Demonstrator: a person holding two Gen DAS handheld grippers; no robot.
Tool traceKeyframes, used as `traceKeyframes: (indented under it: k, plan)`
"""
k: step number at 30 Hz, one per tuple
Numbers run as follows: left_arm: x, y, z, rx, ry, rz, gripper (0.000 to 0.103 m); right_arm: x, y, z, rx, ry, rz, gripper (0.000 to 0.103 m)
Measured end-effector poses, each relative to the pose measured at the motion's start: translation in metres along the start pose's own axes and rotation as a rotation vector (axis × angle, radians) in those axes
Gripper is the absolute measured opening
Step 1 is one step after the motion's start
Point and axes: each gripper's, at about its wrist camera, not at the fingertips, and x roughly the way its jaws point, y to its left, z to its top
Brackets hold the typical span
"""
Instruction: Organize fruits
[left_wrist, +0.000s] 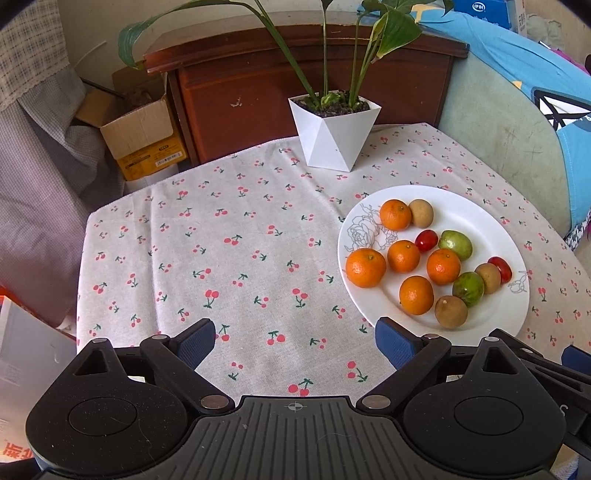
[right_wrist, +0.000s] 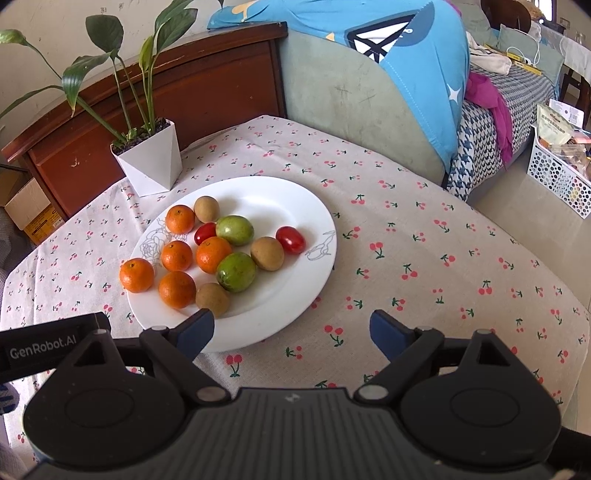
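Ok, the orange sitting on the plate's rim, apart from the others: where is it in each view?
Left wrist view: orange at the plate's left rim, right of centre.
Right wrist view: orange at the plate's left edge, left of centre.
Shared landmark: white plant pot behind the plate.

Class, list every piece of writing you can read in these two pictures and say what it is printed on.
"GenRobot.AI": black band of the left claw, right wrist view.
Blue box: white logo, too blurred.
Cardboard box label: too small.
Orange-red characters, paper: cut off.
Packet: too small.

Both wrist views downward, sharing plate (left_wrist: 476, 218)
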Motion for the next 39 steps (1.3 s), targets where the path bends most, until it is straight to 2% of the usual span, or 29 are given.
traceKeyframes:
  k: [12, 19, 27, 34, 37, 39]
  plan:
    - [-0.006, 0.005, -0.003, -0.001, -0.003, 0.007, 0.094, -0.005, 0.006, -0.004, -0.043, -0.014, 0.010, 0.091]
    - [-0.016, 0.018, -0.013, -0.013, -0.012, 0.001, 0.095, -0.008, 0.009, -0.022, -0.064, 0.014, 0.065, 0.091]
    - [-0.025, 0.044, -0.033, -0.035, -0.014, 0.028, 0.095, -0.013, 0.028, -0.058, -0.160, 0.031, 0.167, 0.091]
    - [-0.031, 0.071, -0.046, -0.069, -0.020, 0.045, 0.095, -0.008, 0.056, -0.085, -0.329, -0.003, 0.214, 0.091]
    - [-0.031, 0.079, -0.049, -0.081, -0.016, 0.048, 0.095, -0.005, 0.067, -0.095, -0.394, -0.034, 0.211, 0.098]
    - [-0.031, 0.083, -0.050, -0.088, -0.016, 0.049, 0.095, -0.002, 0.069, -0.096, -0.392, -0.054, 0.234, 0.100]
